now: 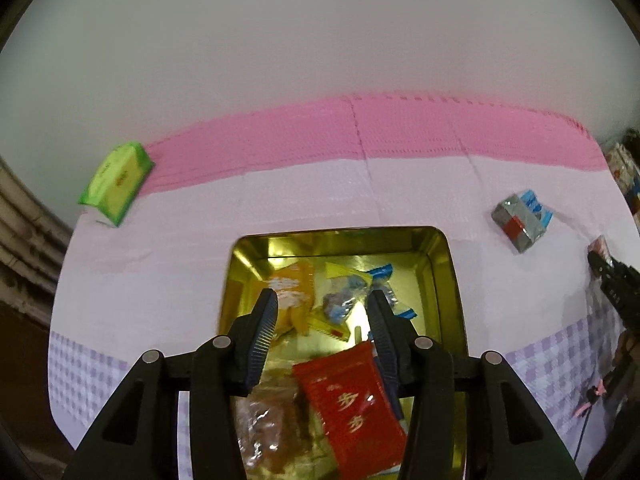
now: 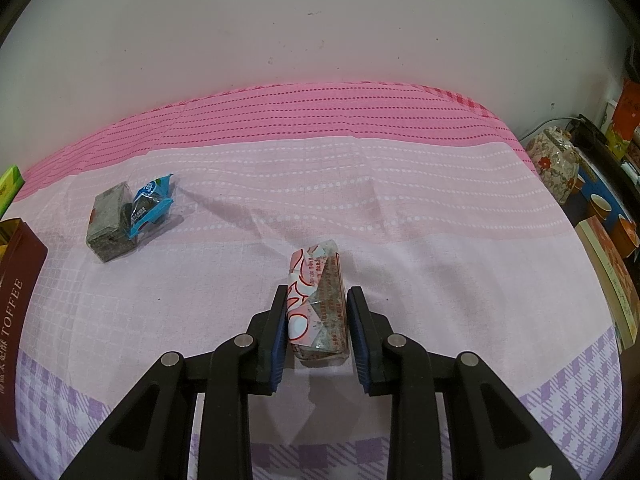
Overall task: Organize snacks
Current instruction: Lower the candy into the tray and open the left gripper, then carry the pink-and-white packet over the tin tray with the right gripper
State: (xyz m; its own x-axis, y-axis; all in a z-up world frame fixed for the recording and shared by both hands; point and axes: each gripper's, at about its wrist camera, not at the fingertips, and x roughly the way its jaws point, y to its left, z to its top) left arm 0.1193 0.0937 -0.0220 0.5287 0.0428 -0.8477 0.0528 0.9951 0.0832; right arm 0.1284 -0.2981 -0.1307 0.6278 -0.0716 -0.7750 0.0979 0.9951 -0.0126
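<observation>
I see my right gripper (image 2: 316, 320) with its jaws pressed on both sides of a pink-and-white wrapped snack bar (image 2: 318, 304), which rests on the cloth-covered tabletop (image 2: 440, 240) towards its near edge. Towards the tabletop's left edge a grey wrapped block (image 2: 106, 220) touches a blue packet (image 2: 150, 204). A dark red toffee tin (image 2: 16, 300) stands at the left edge.

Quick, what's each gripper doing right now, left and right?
Left gripper: open and empty, above the gold tin of snacks.
Right gripper: shut on the pink-and-white wrapped snack.
</observation>
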